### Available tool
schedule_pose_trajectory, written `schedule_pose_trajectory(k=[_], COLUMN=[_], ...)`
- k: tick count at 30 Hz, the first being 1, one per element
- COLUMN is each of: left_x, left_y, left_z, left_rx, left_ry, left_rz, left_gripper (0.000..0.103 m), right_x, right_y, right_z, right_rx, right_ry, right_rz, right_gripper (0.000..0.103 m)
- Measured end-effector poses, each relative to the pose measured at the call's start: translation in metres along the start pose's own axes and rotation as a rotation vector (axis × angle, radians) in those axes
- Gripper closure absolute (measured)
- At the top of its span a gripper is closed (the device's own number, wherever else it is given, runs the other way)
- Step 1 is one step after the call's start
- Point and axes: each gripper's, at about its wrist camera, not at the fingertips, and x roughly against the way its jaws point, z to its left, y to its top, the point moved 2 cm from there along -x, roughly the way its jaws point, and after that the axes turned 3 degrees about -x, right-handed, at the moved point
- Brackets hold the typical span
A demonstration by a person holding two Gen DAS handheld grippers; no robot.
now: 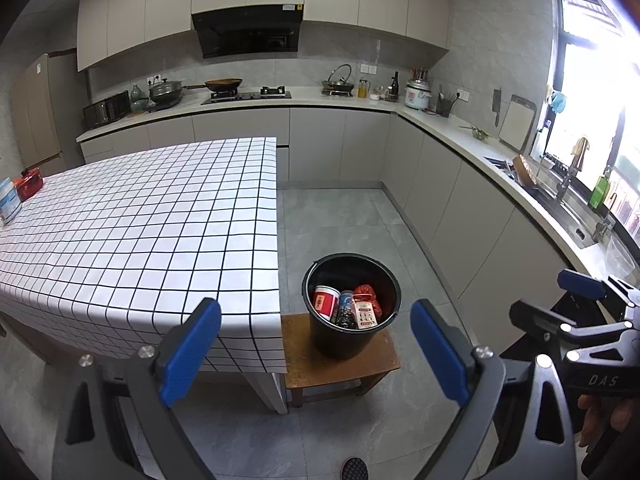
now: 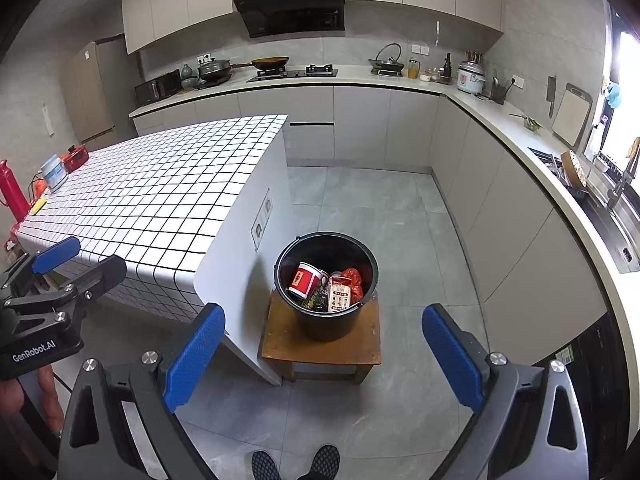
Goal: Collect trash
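Both claws are just hanging in the air with nothing in them: the left claw [image 1: 316,344] has its blue pads spread wide apart, and the right claw [image 2: 324,348] is gaping the same way. Each one points down toward the black bucket [image 1: 352,344], which sits on a little wooden stool [image 1: 340,368] on the grey tile floor, right beside the corner of the counter [image 1: 140,232] with the black-and-white grid cloth. All the trash I can make out is down in that bucket: a red-and-white cup [image 1: 326,302] lying on its side, a crumpled red bag [image 1: 366,294], a small carton [image 1: 365,314] with a red-printed label, and something dark between them that I can't identify. Over at the far left end of the counter sit a red tin [image 1: 28,184] and a pale tub [image 1: 9,200], well away from the bucket.
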Motion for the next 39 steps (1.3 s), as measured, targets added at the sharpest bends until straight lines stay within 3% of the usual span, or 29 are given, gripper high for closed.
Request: schedule_pose_trajectory(k=[39], left_x=[0.0019], left_y=[0.0055], left_z=[-0.0009], left_rx=[0.011], left_ry=[0.003], left_rz=[-0.001], left_gripper=[0.007], right_x=[-0.0039], right_y=[0.0003], right_z=[-0.0042], right_rx=[-0.006], right_ry=[0.018], right_rz=[0.003], right_gripper=[0.003])
